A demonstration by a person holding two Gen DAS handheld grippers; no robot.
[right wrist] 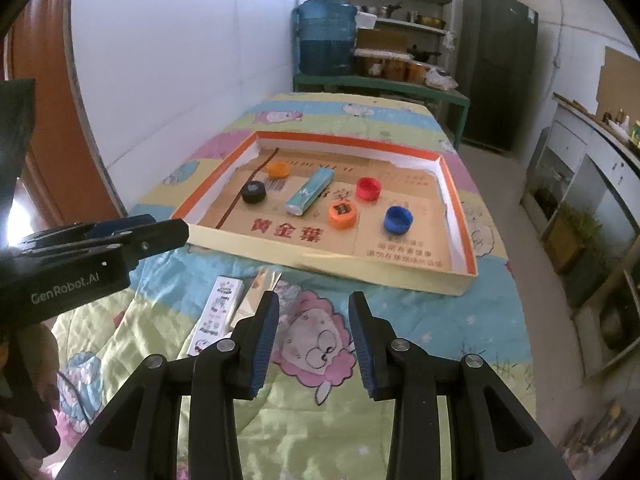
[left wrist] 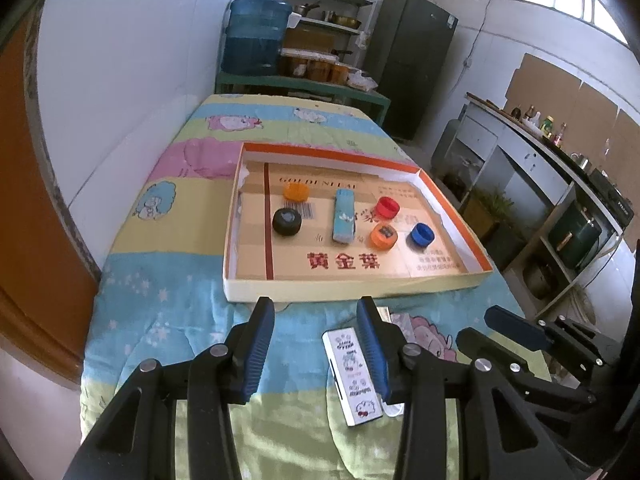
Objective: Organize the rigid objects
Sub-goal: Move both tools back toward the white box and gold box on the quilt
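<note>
The shallow box (left wrist: pixel 452 196) holds 5 bottle caps (left wrist: pixel 295 193) and 1 blue carton (left wrist: pixel 344 216), while the left tool (left wrist: pixel 316 312) and right tool (right wrist: pixel 314 304) hover part-open, holding nothing.

The left gripper's fingers (left wrist: pixel 374 354) partly hide the white box (left wrist: pixel 354 376).

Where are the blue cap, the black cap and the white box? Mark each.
blue cap (left wrist: pixel 421 235), left wrist view, on its rim.
black cap (left wrist: pixel 287 221), left wrist view, on its top.
white box (left wrist: pixel 355 376), left wrist view, on its printed face.
</note>
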